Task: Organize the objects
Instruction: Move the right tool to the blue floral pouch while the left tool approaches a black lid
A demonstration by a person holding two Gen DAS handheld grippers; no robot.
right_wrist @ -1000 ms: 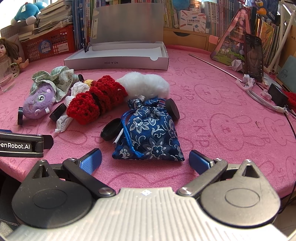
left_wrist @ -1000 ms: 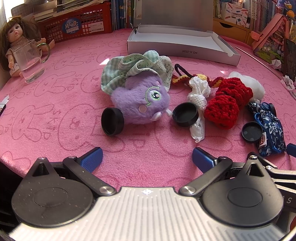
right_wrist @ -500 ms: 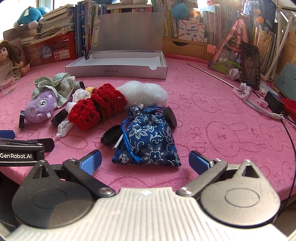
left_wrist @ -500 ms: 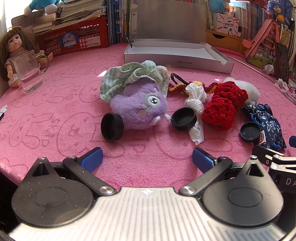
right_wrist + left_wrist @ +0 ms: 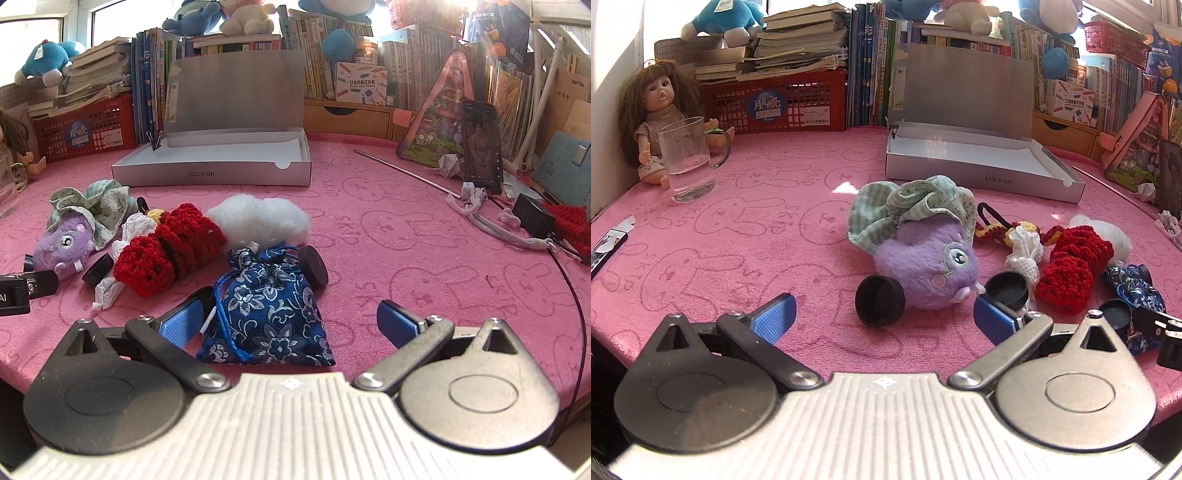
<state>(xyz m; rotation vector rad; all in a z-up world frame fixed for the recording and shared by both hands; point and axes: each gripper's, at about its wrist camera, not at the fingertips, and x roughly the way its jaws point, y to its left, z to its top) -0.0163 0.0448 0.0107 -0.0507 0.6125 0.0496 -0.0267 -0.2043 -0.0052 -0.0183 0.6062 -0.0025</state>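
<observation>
Both tools wide and empty. Left gripper [image 5: 884,314] nearer the plush [image 5: 923,269] than a second ago, now straddling the black cap [image 5: 879,301] leaning at the plush's near side, right finger crossing in front of a second cap [image 5: 1008,288]. Right gripper [image 5: 291,319] likewise closer in, framing the near end of the blue pouch [image 5: 273,314], left finger just beside its drawstring edge and hiding the cap seen there before. Nothing touched yet, as far as can be told; no item shifted on the cloth [image 5: 738,229]. Red knit [image 5: 166,254], white fluff [image 5: 262,221] and plush lying in the same loose row, well short of the box [image 5: 210,175], open at the back and holding nothing. Probably an approach on two fronts: pouch for the right, cap or plush for the left. Task barely begun, with every item yet to be put away. Soft pouch likely to sag if pinched at one edge, so better taken across the middle.
</observation>
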